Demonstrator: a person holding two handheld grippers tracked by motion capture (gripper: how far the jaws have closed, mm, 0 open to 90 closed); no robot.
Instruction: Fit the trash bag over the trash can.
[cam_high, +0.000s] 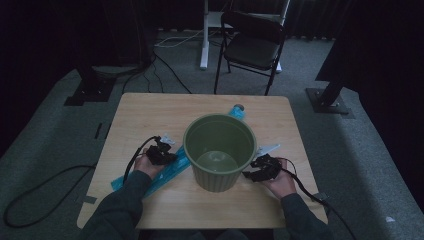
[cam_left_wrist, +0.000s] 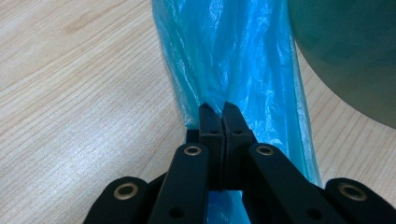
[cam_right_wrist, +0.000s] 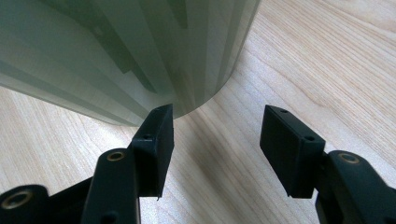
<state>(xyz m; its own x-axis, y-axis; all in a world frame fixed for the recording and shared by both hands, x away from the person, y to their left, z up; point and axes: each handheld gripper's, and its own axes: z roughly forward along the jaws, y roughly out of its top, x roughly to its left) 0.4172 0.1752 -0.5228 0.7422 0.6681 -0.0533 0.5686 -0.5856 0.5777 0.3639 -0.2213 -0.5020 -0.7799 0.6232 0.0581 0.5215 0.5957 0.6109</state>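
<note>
A green ribbed bin (cam_high: 219, 150) stands upright in the middle of the wooden table (cam_high: 150, 112). A long blue plastic bag (cam_high: 167, 175) lies flat under and beside it, running from the front left to the far right. My left gripper (cam_high: 161, 152) sits left of the bin, and in the left gripper view it (cam_left_wrist: 218, 109) is shut on the edge of the blue bag (cam_left_wrist: 233, 56). My right gripper (cam_high: 260, 170) rests on the table at the bin's right base; in the right gripper view it (cam_right_wrist: 217, 128) stands open beside the bin wall (cam_right_wrist: 121, 51), holding nothing.
A black folding chair (cam_high: 252, 45) stands beyond the table's far edge, next to a white stand leg (cam_high: 204, 35). Cables (cam_high: 45, 190) trail across the grey carpet on the left. Bare tabletop lies in front of the bin and at the far left.
</note>
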